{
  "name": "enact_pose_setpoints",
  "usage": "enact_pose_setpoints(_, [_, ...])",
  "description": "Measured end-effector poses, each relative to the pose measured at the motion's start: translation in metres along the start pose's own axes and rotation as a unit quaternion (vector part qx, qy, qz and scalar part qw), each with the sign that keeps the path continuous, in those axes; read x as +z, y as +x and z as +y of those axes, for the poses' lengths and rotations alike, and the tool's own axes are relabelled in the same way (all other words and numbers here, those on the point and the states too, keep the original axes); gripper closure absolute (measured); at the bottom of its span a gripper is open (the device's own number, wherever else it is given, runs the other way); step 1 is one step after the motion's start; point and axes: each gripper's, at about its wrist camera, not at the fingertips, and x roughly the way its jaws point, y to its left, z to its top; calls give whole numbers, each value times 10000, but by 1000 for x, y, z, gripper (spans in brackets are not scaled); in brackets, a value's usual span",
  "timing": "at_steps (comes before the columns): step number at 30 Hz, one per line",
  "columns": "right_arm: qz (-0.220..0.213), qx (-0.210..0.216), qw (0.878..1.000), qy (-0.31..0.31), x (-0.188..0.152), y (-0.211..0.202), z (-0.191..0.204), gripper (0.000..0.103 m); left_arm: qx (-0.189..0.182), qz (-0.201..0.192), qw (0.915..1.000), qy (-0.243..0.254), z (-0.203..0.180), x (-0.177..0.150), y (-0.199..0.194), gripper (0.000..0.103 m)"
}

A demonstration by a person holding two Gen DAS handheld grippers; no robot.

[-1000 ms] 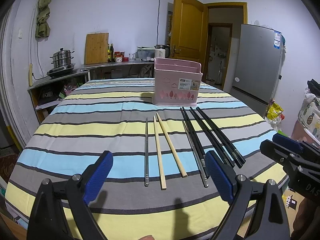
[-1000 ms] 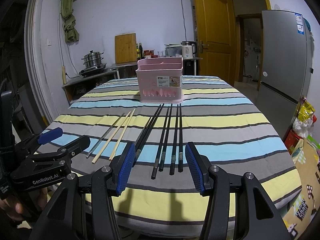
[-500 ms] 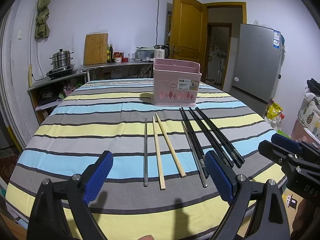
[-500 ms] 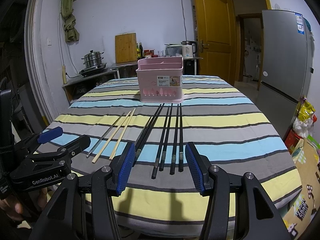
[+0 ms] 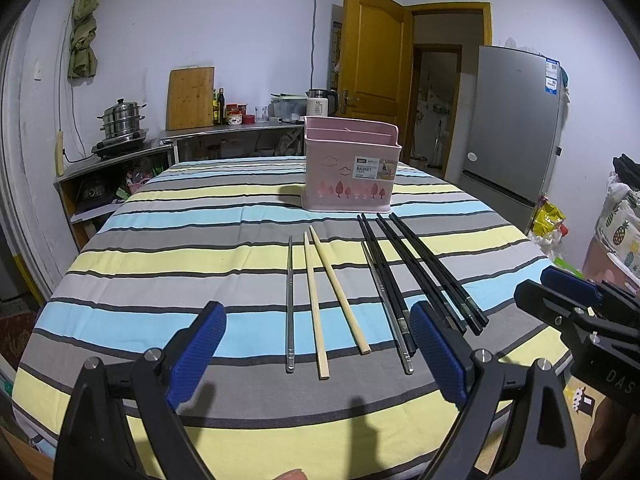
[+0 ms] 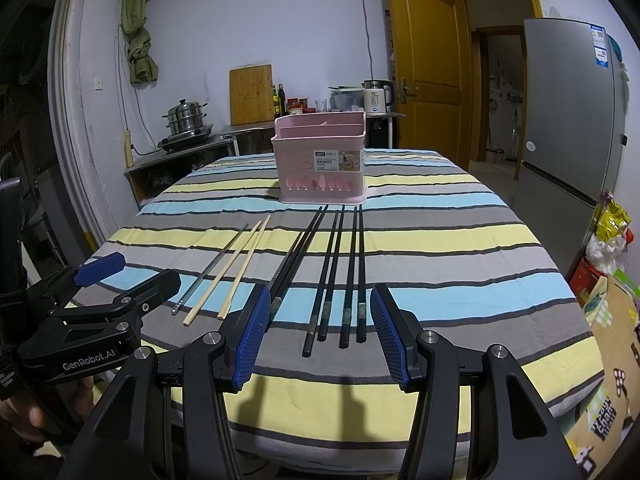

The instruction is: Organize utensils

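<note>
The left tongs hang spread wide and empty over the near edge of the tabletop, which wears a cloth striped in blue, yellow and grey. Ahead of their blue pads lie the utensils, all pointing away toward a pink basket that stands upright farther back on the cloth. From left to right: a metal chopstick, a pair of pale wooden chopsticks that fan apart toward the near side, then a second metal chopstick lying against a group of black chopsticks. The right tongs show at the right edge of this view, off the tabletop's side.

From the right wrist, the right tongs are likewise parted with nothing between them, held low at the near edge of the tabletop. The near ends of four black chopsticks lie between the two pads, not touching either. Left of them are the wooden chopsticks and a metal chopstick. The pink basket stands just beyond the far tips of the black ones. The left tongs appear at the lower left.
</note>
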Motion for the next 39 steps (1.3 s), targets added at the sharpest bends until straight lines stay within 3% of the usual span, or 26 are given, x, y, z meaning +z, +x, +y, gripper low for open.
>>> enact_pose_setpoints(30, [30,3,10000,9,-2,2,-1,50,-21,46,10000,40,-4,-1,3,8])
enact_pose_setpoints(39, [186,56,9998,-73,4,18,0,50,-96,338,9993,103,7,6,23,8])
